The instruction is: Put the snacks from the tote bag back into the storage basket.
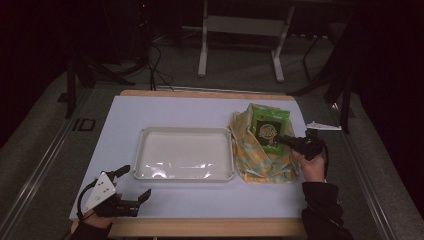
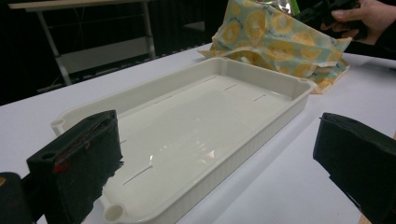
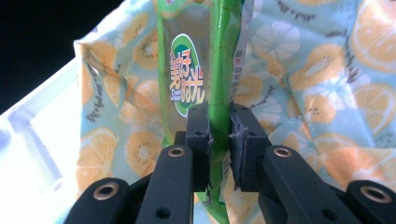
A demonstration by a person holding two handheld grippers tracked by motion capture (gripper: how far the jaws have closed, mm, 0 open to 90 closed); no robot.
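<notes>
Right gripper (image 3: 218, 140): jaws clamped on the edge of the green packet (image 3: 196, 70), which sits in the fruit-print bag (image 1: 260, 150) right of the tray (image 1: 150, 134). Left gripper (image 1: 134, 184): jaws wide apart, nothing between, near the tray's front corner. Packet's lower end hidden by the bag.

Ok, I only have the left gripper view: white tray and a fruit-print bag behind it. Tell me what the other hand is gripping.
Observer: The right gripper is shut on a green snack packet, pinching its lower edge.
Operator: Say where the packet sits.
Observer: It is over the open fruit-print bag, right of the tray.
Operator: Report on the tray.
Observer: Nothing is in it, and the left gripper waits open near its front left corner.
</notes>
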